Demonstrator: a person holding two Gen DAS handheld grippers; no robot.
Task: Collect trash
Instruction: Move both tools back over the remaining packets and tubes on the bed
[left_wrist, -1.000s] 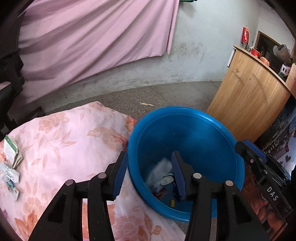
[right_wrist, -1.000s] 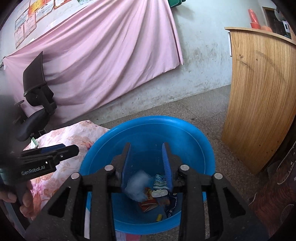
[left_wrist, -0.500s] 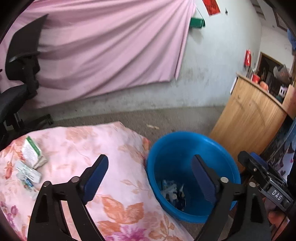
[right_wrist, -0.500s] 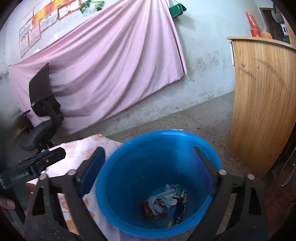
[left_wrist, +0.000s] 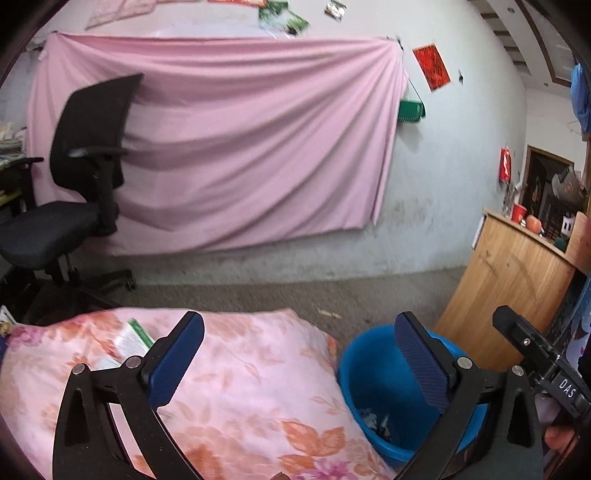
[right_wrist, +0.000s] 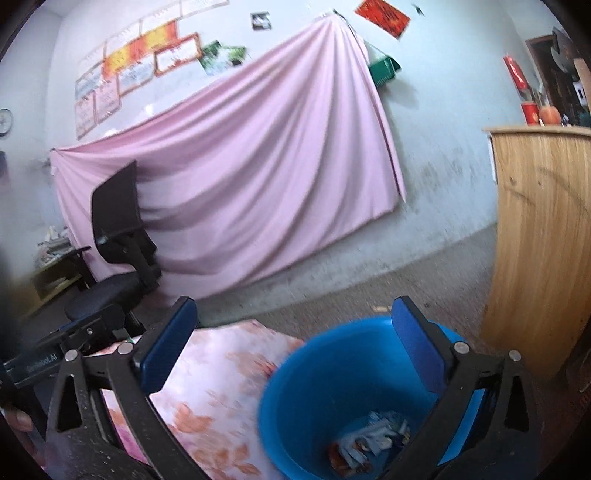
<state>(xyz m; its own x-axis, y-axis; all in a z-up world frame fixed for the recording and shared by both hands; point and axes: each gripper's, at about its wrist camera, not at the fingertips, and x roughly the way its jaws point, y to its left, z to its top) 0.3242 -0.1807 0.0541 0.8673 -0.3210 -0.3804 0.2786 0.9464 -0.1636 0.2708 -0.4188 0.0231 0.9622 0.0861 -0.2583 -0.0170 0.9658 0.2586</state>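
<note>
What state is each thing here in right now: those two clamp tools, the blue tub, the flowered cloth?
left gripper: fingers wide open, empty.
right gripper: fingers wide open, empty.
blue tub: upright, wrappers lying in its bottom.
flowered cloth: spread out, packets lying near its left end.

pink cloth (left_wrist: 229, 147) hangs across the pale wall; black office chair (left_wrist: 74, 192) stands before it at left; curved wooden counter (right_wrist: 543, 240) at right; red paper (left_wrist: 431, 66) on the wall above.
</note>
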